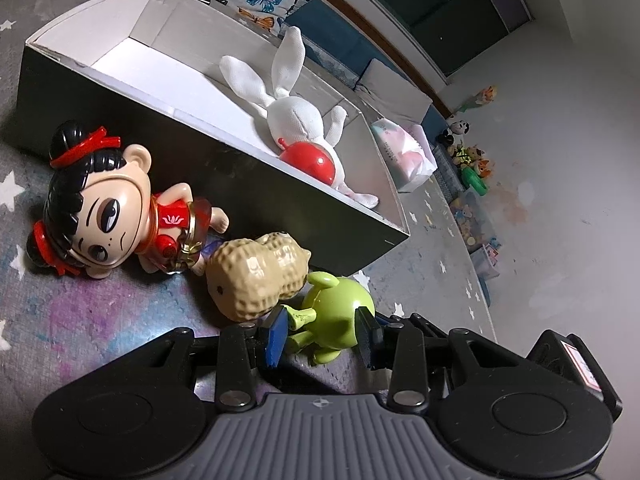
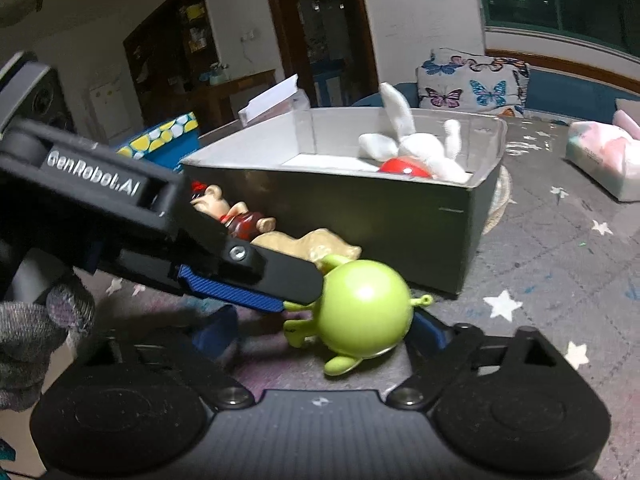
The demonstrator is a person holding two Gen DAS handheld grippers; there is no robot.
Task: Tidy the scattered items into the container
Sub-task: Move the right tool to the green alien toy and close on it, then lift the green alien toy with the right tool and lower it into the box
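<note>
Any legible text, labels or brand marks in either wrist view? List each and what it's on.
"GenRobot.AI": white lettering on the black arm of the left gripper, seen in the right wrist view.
White sticker with red print on the black gripper body, left wrist view: too small to read.
Printed lines on the pastel tissue pack beside the grey cardboard box: blurred, unreadable.
Nothing else legible.
</note>
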